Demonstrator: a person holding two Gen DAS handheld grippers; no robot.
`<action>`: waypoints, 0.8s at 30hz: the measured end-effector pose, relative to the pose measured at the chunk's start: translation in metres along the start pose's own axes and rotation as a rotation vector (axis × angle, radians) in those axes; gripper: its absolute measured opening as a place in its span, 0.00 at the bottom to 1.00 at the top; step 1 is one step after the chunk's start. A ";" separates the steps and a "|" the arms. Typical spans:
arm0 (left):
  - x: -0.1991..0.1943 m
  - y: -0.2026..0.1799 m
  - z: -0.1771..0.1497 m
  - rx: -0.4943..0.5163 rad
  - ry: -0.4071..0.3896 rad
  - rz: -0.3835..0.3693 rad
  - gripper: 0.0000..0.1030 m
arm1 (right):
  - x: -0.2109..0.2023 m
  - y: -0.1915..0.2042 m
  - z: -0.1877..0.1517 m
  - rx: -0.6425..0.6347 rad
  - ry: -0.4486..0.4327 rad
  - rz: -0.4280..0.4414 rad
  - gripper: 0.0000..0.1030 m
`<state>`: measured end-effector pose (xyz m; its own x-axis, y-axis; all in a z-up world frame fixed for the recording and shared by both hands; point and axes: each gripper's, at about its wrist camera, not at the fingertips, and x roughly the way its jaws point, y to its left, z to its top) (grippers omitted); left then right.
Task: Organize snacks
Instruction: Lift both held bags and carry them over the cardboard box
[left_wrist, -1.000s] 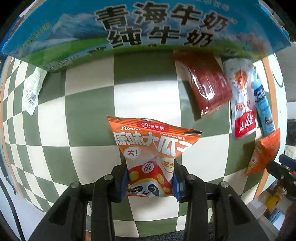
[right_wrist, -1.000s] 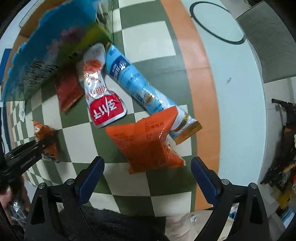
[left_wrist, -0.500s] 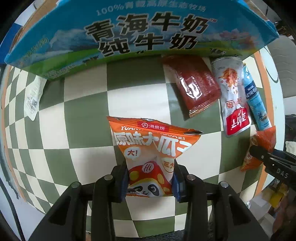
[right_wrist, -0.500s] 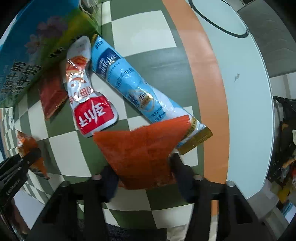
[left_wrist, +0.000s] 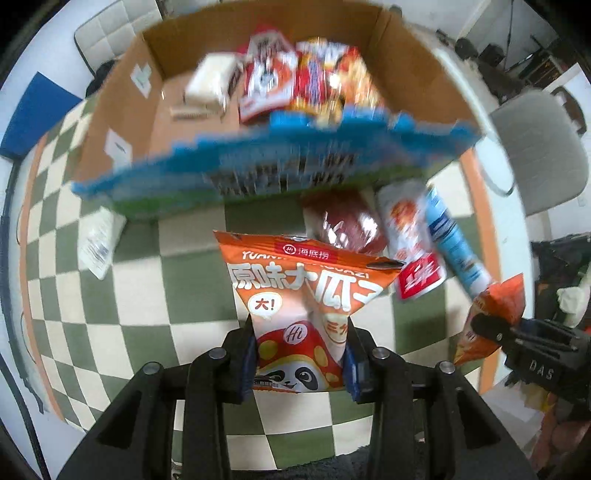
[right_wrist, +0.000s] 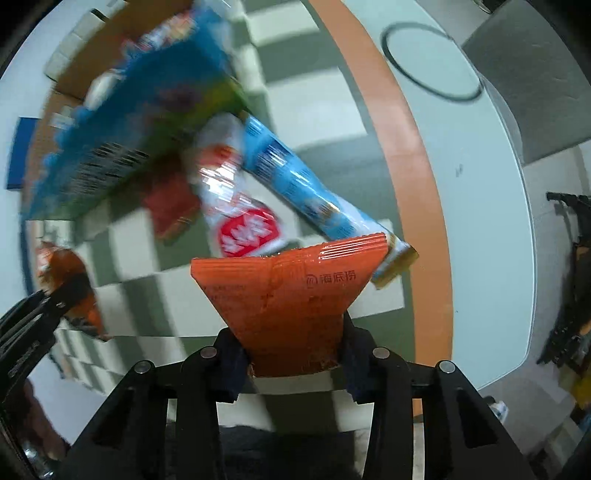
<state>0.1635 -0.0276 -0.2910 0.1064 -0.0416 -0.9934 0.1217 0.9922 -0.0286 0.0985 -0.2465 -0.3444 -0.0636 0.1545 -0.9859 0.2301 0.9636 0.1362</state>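
Above the checkered tablecloth (left_wrist: 122, 295), each gripper carries one snack clear of the surface. Left gripper (left_wrist: 300, 360): clenched on the lower part of an orange panda-print packet (left_wrist: 303, 291), held by its bottom so that the printed face stands upright before the camera. Right gripper (right_wrist: 293, 356): clenched likewise on a plain orange packet (right_wrist: 291, 299), seen from its back. Gripping near one end leaves most of each bag free, which should let it drop cleanly once released.

Ahead stands an open cardboard box (left_wrist: 122, 110), already holding several blurred snack packs (left_wrist: 291, 77); judged from the task, this is the destination. Its blue-and-green front wall (left_wrist: 280, 162) rises between the held packets and the interior, so both must pass over that edge.

Lying on the cloth, just before the box: a dark red pouch (left_wrist: 345, 225), a white-and-red sachet (left_wrist: 410, 240), a long blue tube pack (left_wrist: 450, 240), and, well apart to the left, a small white packet (left_wrist: 98, 243).
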 end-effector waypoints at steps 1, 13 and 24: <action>-0.011 0.000 0.006 0.000 -0.018 -0.004 0.33 | -0.010 0.005 0.001 -0.010 -0.016 0.015 0.42; -0.096 0.041 0.078 -0.026 -0.250 -0.075 0.33 | -0.117 0.095 0.052 -0.150 -0.166 0.198 0.42; -0.080 0.097 0.149 -0.118 -0.166 -0.100 0.33 | -0.126 0.172 0.121 -0.229 -0.178 0.250 0.42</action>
<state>0.3133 0.0541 -0.1981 0.2618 -0.1492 -0.9535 0.0245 0.9887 -0.1480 0.2639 -0.1267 -0.2088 0.1411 0.3699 -0.9183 -0.0069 0.9279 0.3727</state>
